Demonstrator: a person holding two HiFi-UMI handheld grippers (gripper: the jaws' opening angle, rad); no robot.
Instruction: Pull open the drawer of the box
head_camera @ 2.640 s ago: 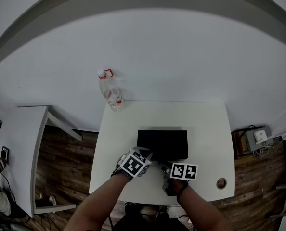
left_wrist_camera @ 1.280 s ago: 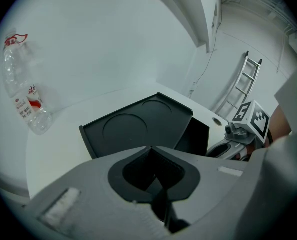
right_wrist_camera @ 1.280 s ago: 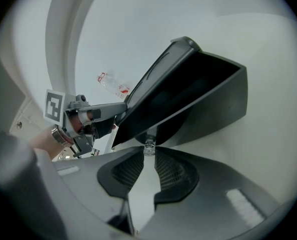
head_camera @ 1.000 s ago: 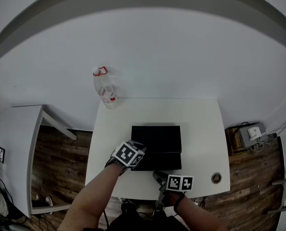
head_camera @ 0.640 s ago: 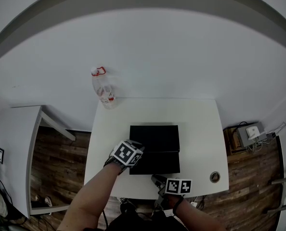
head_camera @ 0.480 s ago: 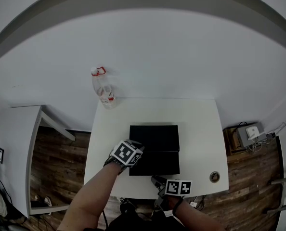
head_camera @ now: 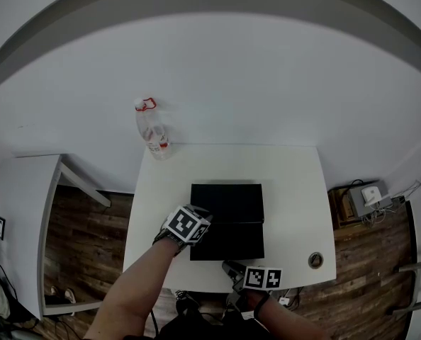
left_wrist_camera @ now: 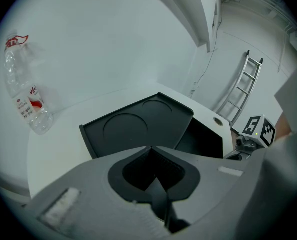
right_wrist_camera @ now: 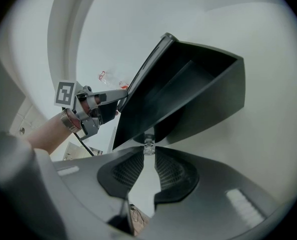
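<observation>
1. Drawer (head_camera: 228, 241) is way further out than a couple of seconds back. The box (head_camera: 227, 202) looked shut then, and now the drawer sticks out of its near side, toward the person. The right gripper (right_wrist_camera: 148, 151) has backed off with it. Over the last half second almost nothing shifts.
2. The box sits about mid-way across the white table (head_camera: 295, 190), drawer open and empty as far as I can see.
3. The right gripper's jaws are pinched nearly closed on the small clear knob (right_wrist_camera: 148, 146) at the drawer's front, with only the very tips on it.
4. The left gripper (left_wrist_camera: 151, 149) has its jaws pressed together with nothing between them. It's parked at the box's near-left corner and looks like a brace, but I can't tell if it actually touches.
5. What could go wrong: that tip-only pinch could slip off the knob if the pull goes crooked. The drawer also looks close to its limit, so more pulling might yank it right out or drag the box along.
6. Pose: the left forearm angles in from the box's near left. The right wrist is tucked back, well nearer the person than the box.
7. A plastic bottle (head_camera: 152, 134) stands beyond the box's far-left corner, well apart.
</observation>
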